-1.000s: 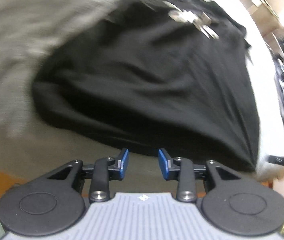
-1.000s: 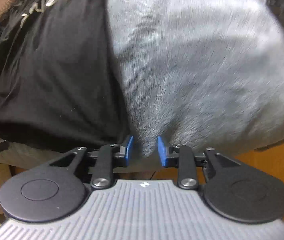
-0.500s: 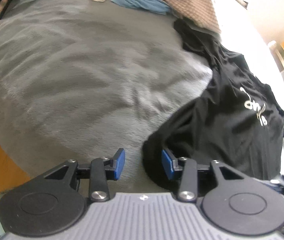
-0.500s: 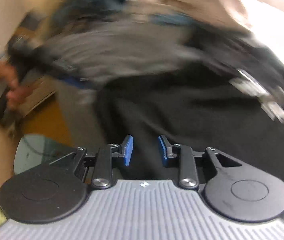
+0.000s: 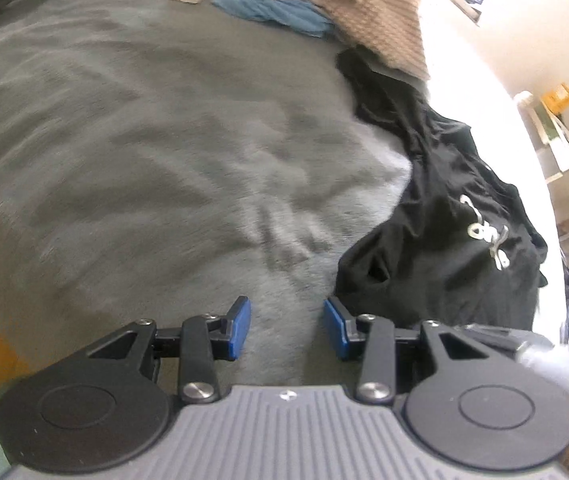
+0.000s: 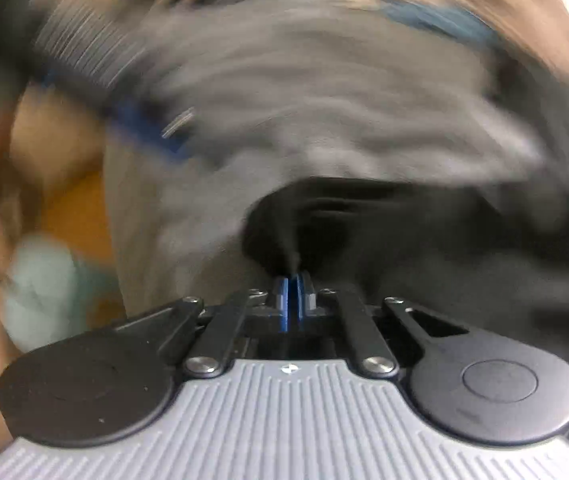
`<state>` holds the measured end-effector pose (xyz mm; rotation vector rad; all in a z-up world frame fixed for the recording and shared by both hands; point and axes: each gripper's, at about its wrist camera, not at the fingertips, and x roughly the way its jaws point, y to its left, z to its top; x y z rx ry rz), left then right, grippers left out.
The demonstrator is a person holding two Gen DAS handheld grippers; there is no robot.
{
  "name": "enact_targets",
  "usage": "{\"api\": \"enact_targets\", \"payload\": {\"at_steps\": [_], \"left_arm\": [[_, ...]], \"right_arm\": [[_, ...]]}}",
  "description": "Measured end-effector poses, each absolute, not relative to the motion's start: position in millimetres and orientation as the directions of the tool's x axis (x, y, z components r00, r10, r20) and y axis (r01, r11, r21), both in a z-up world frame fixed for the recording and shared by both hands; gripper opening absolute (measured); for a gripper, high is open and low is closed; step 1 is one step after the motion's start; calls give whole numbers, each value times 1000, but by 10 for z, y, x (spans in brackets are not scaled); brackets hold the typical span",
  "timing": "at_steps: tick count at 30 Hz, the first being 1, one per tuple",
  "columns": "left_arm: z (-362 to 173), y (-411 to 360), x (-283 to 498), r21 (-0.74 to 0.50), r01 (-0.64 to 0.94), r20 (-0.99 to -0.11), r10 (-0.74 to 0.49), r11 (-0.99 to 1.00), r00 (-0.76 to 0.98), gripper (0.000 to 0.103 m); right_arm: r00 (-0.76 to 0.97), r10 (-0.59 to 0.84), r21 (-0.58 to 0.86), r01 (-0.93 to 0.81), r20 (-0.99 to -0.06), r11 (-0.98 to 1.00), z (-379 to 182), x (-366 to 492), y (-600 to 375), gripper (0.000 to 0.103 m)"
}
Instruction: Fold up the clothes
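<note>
The black garment [image 5: 436, 240] lay crumpled on the grey blanket [image 5: 144, 160], against the blanket's right edge in the left wrist view. Its long axis ran from the near edge of the blanket away toward the pile of clothes [image 5: 324, 4] at the far end, narrowing to a thin strip at that far end. The white print [image 5: 488, 232] on it sat toward the garment's right side, running roughly along the same axis.

The left gripper [image 5: 286, 328] hung above the blanket's near edge with its 2 blue pads [image 5: 238, 328] standing moderately apart and nothing between them. The garment's nearest bunched corner lay just beside the right-hand pad; whether it touched could not be told.

In the right wrist view, heavily blurred, the right gripper [image 6: 293, 292] had its 2 pads drawn almost together, pinching a peak of the black garment [image 6: 324, 224] at their tips. The cloth rose to a point at the pads and spread away over the grey blanket [image 6: 324, 100] beyond. The left gripper [image 6: 144, 124] showed as a blue streak over the blanket's left part in that view.
</note>
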<state>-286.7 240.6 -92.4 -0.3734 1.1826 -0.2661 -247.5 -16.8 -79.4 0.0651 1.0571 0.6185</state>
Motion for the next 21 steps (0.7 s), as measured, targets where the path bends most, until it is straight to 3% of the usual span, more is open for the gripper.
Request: {"api": "enact_targets", "payload": {"at_steps": [3, 6, 9, 12, 16, 21], "left_arm": [[-947, 2216, -2799, -428, 75, -838, -426, 901, 339, 42], [-952, 1933, -2758, -416, 173, -835, -450, 893, 316, 42], [-901, 1607, -2746, -381, 299, -831, -466, 875, 305, 43], [-842, 1292, -2720, -338, 406, -826, -474, 849, 304, 44], [-801, 913, -2651, -241, 514, -833, -447, 823, 326, 44], [-799, 489, -2586, -36, 665, -840, -383, 746, 384, 40]], "right_arm": [[386, 614, 650, -47, -688, 758, -821, -2257, -1004, 2], [445, 623, 757, 249, -644, 605, -1099, -2176, -1627, 6], [489, 616, 786, 388, -618, 481, -1313, -2177, -1973, 7], [511, 621, 804, 398, -595, 443, -1346, -2228, -2073, 9], [527, 608, 804, 360, -594, 473, -1231, -2301, -2082, 24], [529, 562, 741, 214, -636, 637, -979, -2362, -1979, 26]]}}
